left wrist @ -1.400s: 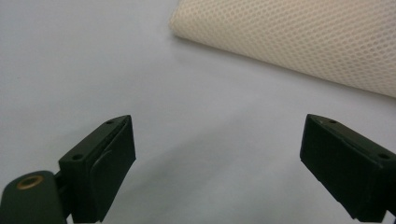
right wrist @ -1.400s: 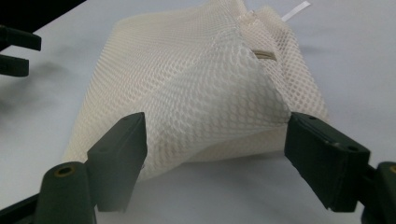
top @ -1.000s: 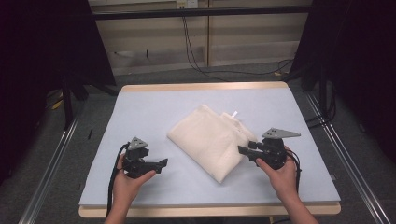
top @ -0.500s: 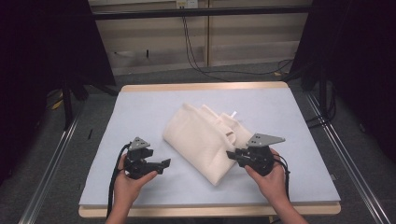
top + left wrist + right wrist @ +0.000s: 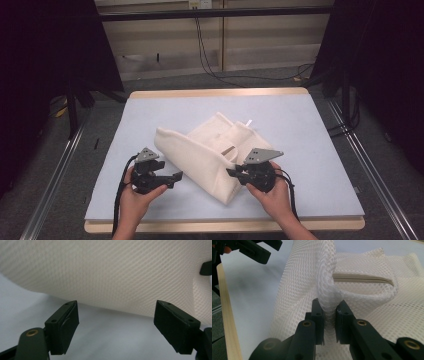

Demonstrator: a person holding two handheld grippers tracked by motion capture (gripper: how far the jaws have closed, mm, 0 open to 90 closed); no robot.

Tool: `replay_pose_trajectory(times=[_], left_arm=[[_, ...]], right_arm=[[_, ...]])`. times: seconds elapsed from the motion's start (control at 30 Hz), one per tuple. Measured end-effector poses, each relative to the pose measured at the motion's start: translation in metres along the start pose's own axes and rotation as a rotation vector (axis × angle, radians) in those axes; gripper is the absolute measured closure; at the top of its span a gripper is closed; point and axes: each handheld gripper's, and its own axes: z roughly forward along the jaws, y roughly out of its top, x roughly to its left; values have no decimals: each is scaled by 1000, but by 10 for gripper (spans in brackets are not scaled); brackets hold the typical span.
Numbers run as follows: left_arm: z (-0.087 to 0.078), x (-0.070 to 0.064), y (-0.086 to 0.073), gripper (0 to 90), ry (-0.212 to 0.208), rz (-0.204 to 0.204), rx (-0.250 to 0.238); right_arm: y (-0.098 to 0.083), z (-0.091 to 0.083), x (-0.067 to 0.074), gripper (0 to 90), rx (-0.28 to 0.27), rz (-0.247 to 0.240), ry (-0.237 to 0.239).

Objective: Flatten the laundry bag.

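Observation:
A cream mesh bag (image 5: pixel 200 150) lies rumpled in the middle of the pale blue mat (image 5: pixel 310 130). My right gripper (image 5: pixel 232 172) is at the bag's near right side, shut on a raised fold of mesh (image 5: pixel 327 295); its jaws pinch the fabric between them (image 5: pixel 329 308). Just behind the pinched fold runs the bag's beige zipper (image 5: pixel 362 278). My left gripper (image 5: pixel 175 176) rests on the mat at the bag's near left edge. Its jaws stand wide open (image 5: pixel 116 312) with nothing between them, and the mesh (image 5: pixel 112 272) is close in front.
The mat lies on a wooden-edged table (image 5: pixel 220 93). Metal rails (image 5: pixel 55 175) run along both sides on the floor. Cables (image 5: pixel 210 55) hang against the back wall. Bare mat spreads to the left, right and far side of the bag.
My right gripper has moved left to the bag's edge, shut on it and lifted a fold. The bag has bunched and shifted left. The left gripper has edged toward the bag.

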Motion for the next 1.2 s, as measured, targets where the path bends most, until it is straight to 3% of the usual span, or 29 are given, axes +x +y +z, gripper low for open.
replay_pose_trajectory(times=[0.3, 0.43, 0.7, 0.83, 1.03, 1.17, 1.2], left_arm=[[-4, -6, 0, 206, -12, 27, 8], [-4, -10, 0, 207, -18, 21, -8], [1, -14, -2, 201, -23, 25, 8], [2, -12, -4, 209, -19, 9, 17], [10, -17, -5, 215, -63, 2, 44], [14, -19, -5, 263, -67, 15, 56], [16, -21, -5, 303, -67, 36, 65]], right_arm=[[3, 10, 8, 790, 10, -25, 28], [4, 14, 12, 790, 18, -38, 48], [3, 25, 19, 790, 37, -61, 78], [4, 32, 23, 790, 45, -67, 100], [2, 40, 31, 790, 65, -85, 115], [2, 41, 31, 790, 64, -86, 119], [2, 41, 31, 787, 66, -85, 119]])
